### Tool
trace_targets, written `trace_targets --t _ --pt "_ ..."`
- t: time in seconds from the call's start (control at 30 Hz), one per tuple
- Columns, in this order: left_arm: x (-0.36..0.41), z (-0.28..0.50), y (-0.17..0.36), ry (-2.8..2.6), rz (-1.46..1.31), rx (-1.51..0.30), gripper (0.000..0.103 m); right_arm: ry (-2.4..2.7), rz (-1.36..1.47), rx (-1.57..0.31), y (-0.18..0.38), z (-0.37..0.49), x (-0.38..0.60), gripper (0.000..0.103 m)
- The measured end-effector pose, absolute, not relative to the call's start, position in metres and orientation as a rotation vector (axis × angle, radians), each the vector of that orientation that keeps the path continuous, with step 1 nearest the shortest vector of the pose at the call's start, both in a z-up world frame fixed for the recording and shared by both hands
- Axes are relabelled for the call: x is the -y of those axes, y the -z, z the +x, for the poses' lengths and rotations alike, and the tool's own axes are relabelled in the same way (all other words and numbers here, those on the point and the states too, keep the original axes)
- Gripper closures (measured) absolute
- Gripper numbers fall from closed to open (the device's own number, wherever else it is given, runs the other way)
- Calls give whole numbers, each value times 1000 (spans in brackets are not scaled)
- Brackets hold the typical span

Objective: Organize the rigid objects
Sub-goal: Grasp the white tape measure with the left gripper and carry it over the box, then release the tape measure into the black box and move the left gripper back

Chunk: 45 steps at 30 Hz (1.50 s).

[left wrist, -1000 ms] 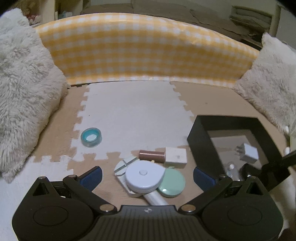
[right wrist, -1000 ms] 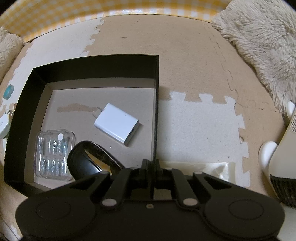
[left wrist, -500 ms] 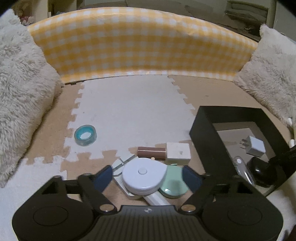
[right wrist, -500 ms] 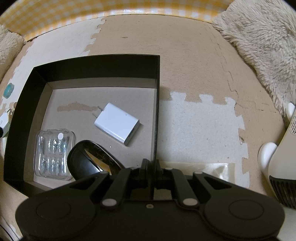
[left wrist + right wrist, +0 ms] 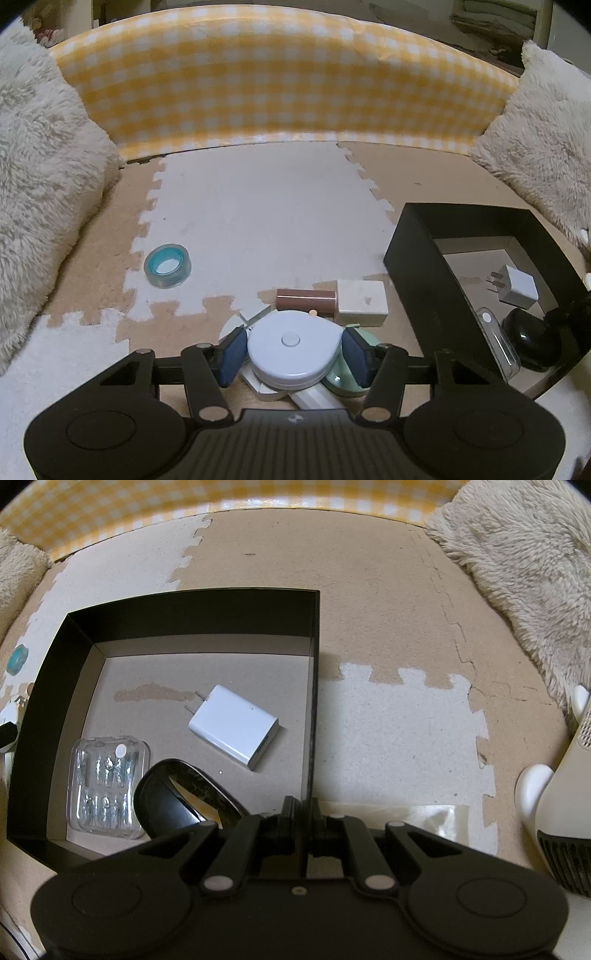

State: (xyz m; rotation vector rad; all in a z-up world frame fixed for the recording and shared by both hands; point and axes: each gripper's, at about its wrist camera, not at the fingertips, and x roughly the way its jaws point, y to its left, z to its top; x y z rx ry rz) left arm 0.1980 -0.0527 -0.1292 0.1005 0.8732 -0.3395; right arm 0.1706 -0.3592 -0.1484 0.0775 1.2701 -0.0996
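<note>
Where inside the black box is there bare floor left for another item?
The box floor is bare along the far wall and in the far-left corner, behind the white charger. A strip right of the charger is also free. The near-left is crowded: clear case and black mouse.

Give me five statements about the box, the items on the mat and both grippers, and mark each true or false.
1. The white charger lies inside the black box. True.
2. The roll of tape is in the box. False: it sits on the mat, well left of it.
3. The left gripper has its jaws either side of the round white tape measure. True; they have just been closing.
4. The right gripper is wide open. False: it is shut on the box's right wall.
5. The brown cylinder stands upright. False: it lies on its side.
</note>
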Motion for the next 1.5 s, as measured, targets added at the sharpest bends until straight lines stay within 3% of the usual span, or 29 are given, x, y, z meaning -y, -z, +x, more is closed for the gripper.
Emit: trace_targets --t 0.5,1.13,1.2,1.23,1.3,1.5 --pt "96 161 72 566 -16 -732 46 100 75 -1270 148 171 359 94" --pt "201 194 120 627 236 -779 45 100 73 -1269 148 171 357 94" --pt "203 200 124 618 237 -802 39 100 73 -1269 148 171 357 94" --pt "203 202 125 612 232 -813 27 99 74 -1269 149 171 357 94" --pt "203 200 123 618 224 -799 15 98 76 -1268 149 170 357 95" --pt "201 194 115 627 228 -807 1 99 77 -1268 149 170 357 95"
